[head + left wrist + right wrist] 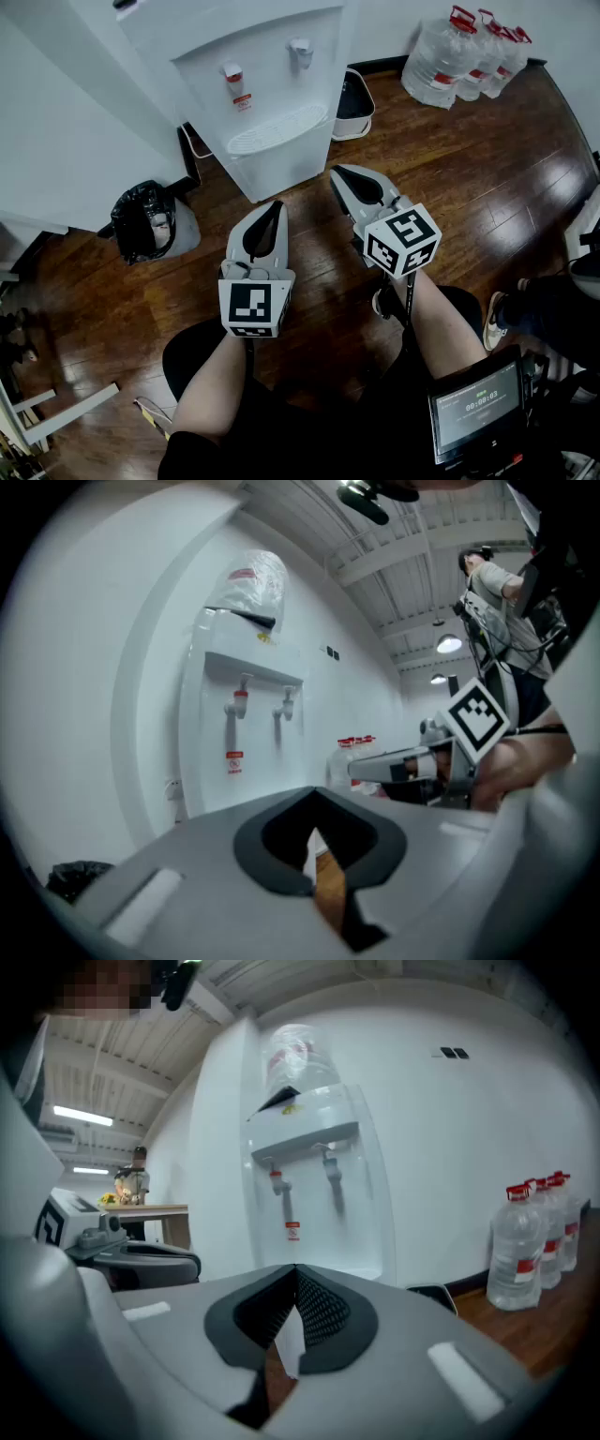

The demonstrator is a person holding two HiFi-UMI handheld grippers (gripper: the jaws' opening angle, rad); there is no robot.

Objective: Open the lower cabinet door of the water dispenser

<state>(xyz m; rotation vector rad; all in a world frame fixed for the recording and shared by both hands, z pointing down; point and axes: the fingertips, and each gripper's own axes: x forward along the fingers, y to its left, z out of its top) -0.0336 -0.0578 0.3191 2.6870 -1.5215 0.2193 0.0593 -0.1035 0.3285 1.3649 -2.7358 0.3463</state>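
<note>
Water dispenser (253,84) stands on the floor (422,159) right in front of me. Its lower cabinet door (281,169) is white, plain and closed, under the drip tray (277,129). My left gripper (272,214) and right gripper (343,178) point at it, near but not touching. Both are squeezed closed and hold nothing.

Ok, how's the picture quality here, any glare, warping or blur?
Head view: sharp, soft glare streaks on the wooden floor. Left gripper view: heavy fisheye, dark corners, the water dispenser bowed, the left tool close and soft. Right gripper view: same warping, a bright ceiling light strip, water bottles clear.
</note>
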